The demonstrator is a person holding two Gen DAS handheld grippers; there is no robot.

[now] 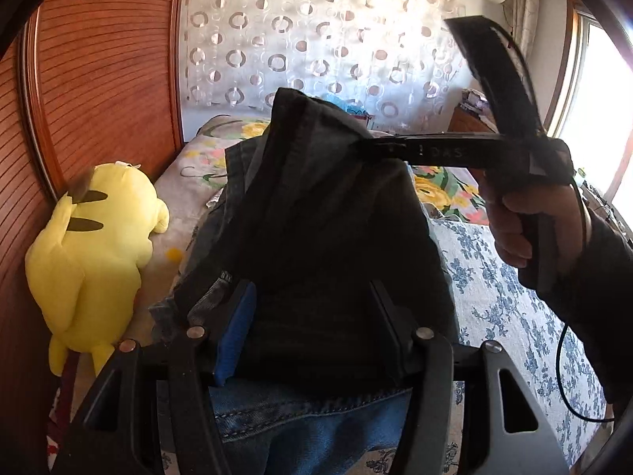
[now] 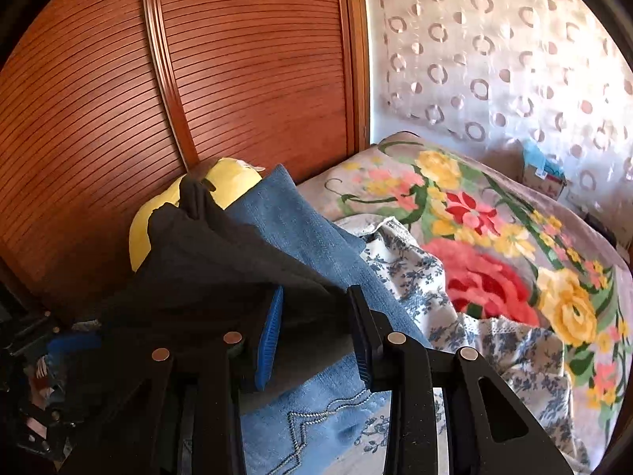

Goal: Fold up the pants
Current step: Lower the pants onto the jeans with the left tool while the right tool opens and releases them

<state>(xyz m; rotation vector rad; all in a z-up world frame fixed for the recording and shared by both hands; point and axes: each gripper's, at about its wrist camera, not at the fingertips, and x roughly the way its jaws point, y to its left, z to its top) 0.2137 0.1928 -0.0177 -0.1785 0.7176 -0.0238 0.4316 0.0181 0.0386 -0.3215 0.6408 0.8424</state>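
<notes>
A yellow plush toy [image 1: 95, 253] was seen lying on the bed beside a slatted wooden door [image 1: 99, 59]. A floral blanket [image 2: 494, 245] and a blue-flowered white sheet [image 1: 514, 297] were spread over the bed, and a circle-patterned curtain [image 1: 316, 31] was hung behind.

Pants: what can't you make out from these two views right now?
- Pants: full shape; lifted cloth fills the left wrist view, lower edge cuts the denim.
- Left hand-held gripper: whether its pads pinch; dark cloth hides them.
- Yellow plush toy: mostly hidden behind cloth in the right wrist view.
</notes>
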